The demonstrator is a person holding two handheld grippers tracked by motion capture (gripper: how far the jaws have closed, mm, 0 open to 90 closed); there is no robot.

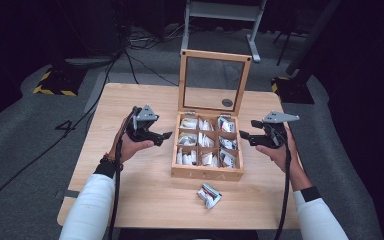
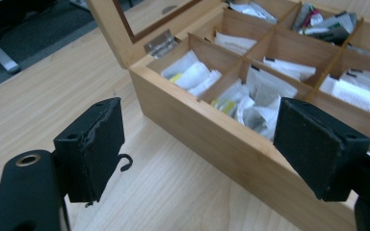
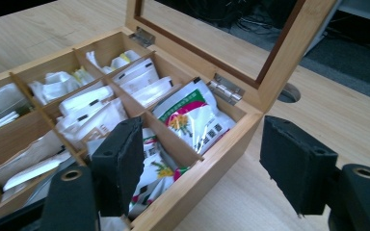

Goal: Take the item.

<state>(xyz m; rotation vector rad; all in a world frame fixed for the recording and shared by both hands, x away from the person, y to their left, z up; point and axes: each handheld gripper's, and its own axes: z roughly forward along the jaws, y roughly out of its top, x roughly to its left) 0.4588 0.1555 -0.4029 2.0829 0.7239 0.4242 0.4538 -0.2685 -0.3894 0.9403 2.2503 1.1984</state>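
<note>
A wooden box (image 1: 207, 173) with nine compartments stands mid-table, its glass lid (image 1: 213, 82) raised upright at the back. White and green sachets fill the compartments (image 2: 253, 96) (image 3: 192, 113). One loose sachet (image 1: 209, 195) lies on the table in front of the box. My left gripper (image 1: 163, 136) hovers just left of the box, open and empty, jaws pointing at its side wall. On the other side my right gripper (image 1: 244, 136) is held beside the box's right wall, open, with nothing between its jaws.
The light wooden table (image 1: 130, 195) has a round cable hole (image 1: 227, 103) behind the box. Grey carpet, black cables (image 1: 40, 155) and a desk frame (image 1: 220, 12) surround the table. Bare tabletop lies left and front of the box.
</note>
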